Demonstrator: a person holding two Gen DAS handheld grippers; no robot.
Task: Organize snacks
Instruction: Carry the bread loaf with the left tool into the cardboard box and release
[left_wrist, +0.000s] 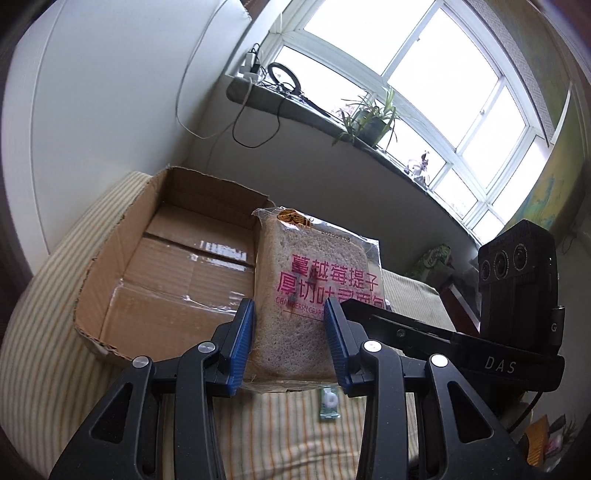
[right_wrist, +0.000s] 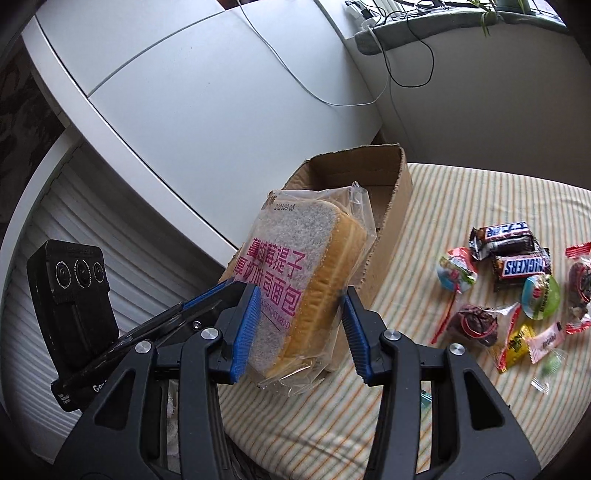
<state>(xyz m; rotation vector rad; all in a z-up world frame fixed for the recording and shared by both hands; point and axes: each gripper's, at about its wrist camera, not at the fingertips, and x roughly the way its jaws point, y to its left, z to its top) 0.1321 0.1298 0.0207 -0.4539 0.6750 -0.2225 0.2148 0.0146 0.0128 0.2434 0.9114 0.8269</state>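
Gripping one bagged bread slice (left_wrist: 295, 295) upright from both sides, the left gripper (left_wrist: 290, 332) and right gripper (right_wrist: 301, 321) fingers press its edges; the open cardboard box (left_wrist: 122, 258) lies just beyond, leftward.

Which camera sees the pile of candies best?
The right wrist view. The candies lie spread on the striped cloth there, Snickers bars included. The left wrist view shows only one small wrapped sweet below the bread pack; the pile is out of view.
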